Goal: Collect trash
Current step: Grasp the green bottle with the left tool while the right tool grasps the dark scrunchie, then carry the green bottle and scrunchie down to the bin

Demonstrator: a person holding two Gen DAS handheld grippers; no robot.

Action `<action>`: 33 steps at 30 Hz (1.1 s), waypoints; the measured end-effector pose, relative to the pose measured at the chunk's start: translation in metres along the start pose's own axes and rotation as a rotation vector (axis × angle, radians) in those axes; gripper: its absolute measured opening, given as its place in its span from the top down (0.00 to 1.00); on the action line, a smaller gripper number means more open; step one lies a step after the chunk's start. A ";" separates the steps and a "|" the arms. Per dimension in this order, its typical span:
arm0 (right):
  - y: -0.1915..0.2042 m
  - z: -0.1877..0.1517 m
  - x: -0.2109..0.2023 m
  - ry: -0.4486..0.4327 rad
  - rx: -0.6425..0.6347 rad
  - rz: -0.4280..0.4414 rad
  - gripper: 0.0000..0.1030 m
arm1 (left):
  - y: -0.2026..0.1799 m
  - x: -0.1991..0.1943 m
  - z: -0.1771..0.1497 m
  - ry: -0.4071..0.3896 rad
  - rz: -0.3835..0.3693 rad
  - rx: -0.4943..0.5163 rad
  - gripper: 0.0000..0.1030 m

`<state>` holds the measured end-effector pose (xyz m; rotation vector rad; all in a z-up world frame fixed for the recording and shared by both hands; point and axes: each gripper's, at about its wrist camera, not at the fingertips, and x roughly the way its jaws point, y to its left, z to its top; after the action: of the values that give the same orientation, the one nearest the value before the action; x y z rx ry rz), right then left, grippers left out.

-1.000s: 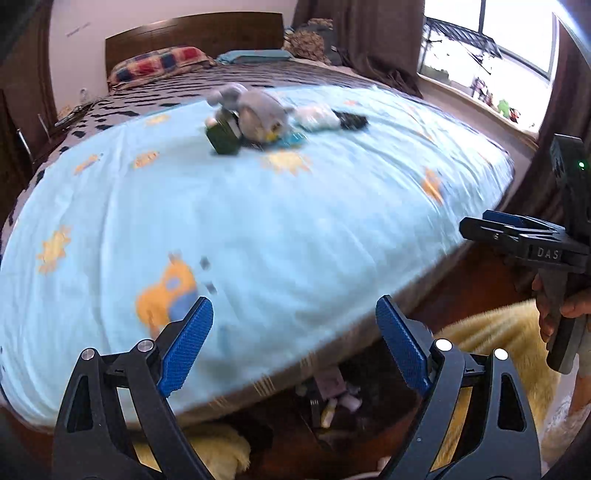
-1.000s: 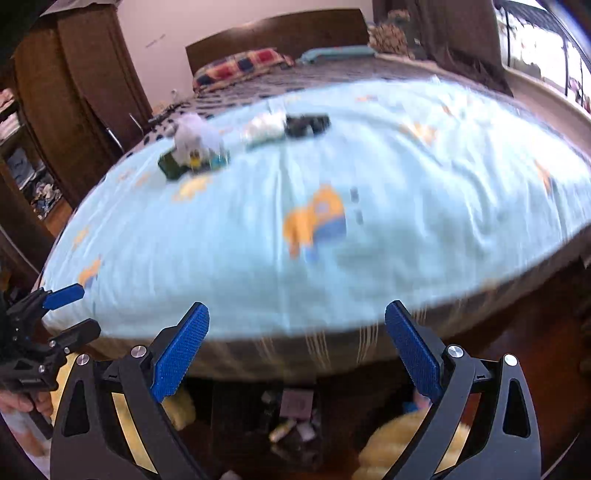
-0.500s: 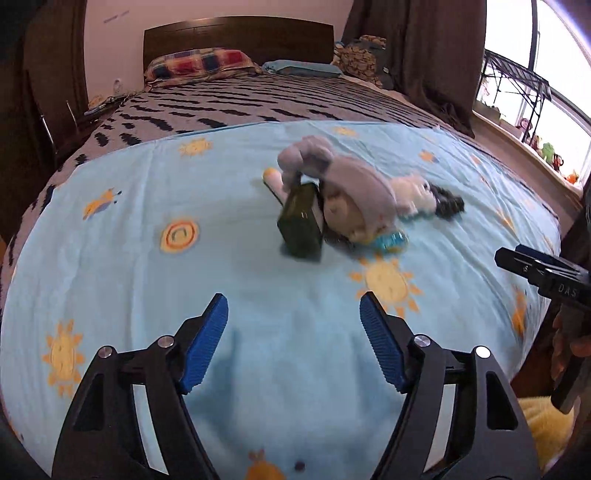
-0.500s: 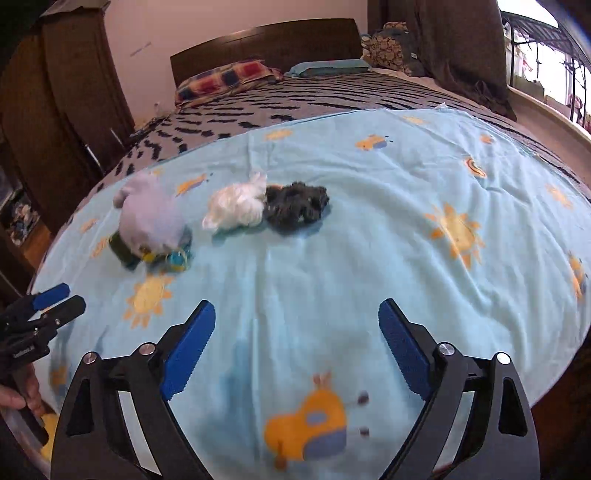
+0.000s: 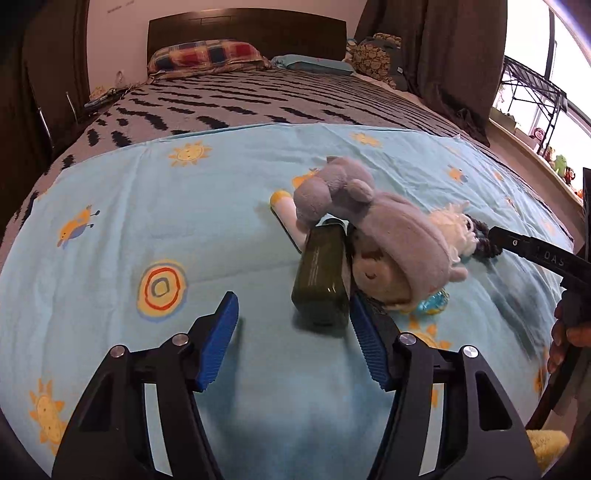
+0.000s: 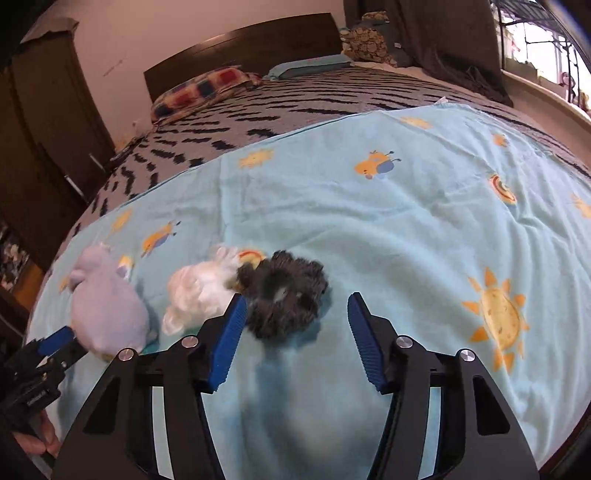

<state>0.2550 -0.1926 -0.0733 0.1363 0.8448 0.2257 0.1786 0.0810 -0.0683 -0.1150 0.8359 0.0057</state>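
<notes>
daylight glares from the window (image 5: 532, 74); fisheye-bent edges, slight motion blur.

The light blue printed sheet (image 5: 221, 221) on the bed is soft matt cloth, creased in places, and beyond it lies a grey knitted-looking blanket (image 5: 258, 107) before a smooth dark wooden headboard (image 5: 243, 33). The dark green box (image 5: 323, 277) looks like smooth, slightly glossy card or plastic, beside a plush doll (image 5: 391, 254) in matt fleece. The black fluffy clump (image 6: 284, 295) and white fluffy clump (image 6: 199, 295) are shaggy fibre; the gripper pads (image 6: 229, 343) are ribbed blue rubber on matt black plastic.
</notes>
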 end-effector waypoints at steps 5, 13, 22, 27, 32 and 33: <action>0.002 0.001 0.016 0.037 -0.007 -0.013 0.52 | -0.004 0.016 0.010 0.024 -0.014 0.008 0.46; 0.015 -0.008 0.007 0.049 -0.088 0.013 0.81 | -0.022 0.021 0.007 0.053 -0.028 0.063 0.75; 0.019 -0.011 -0.029 0.000 -0.154 -0.009 0.83 | -0.013 -0.018 -0.005 0.016 0.050 0.091 0.76; 0.023 -0.025 -0.065 -0.038 -0.193 0.037 0.83 | -0.009 -0.050 -0.022 -0.019 0.037 0.098 0.76; 0.032 -0.054 -0.106 -0.066 -0.236 0.102 0.83 | -0.016 -0.085 -0.051 -0.050 0.003 0.115 0.76; 0.033 -0.058 -0.112 -0.068 -0.242 0.111 0.83 | -0.019 -0.092 -0.058 -0.056 -0.006 0.119 0.76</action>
<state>0.1349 -0.1868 -0.0237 -0.0355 0.7369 0.4231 0.0749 0.0597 -0.0362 -0.0055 0.7777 -0.0466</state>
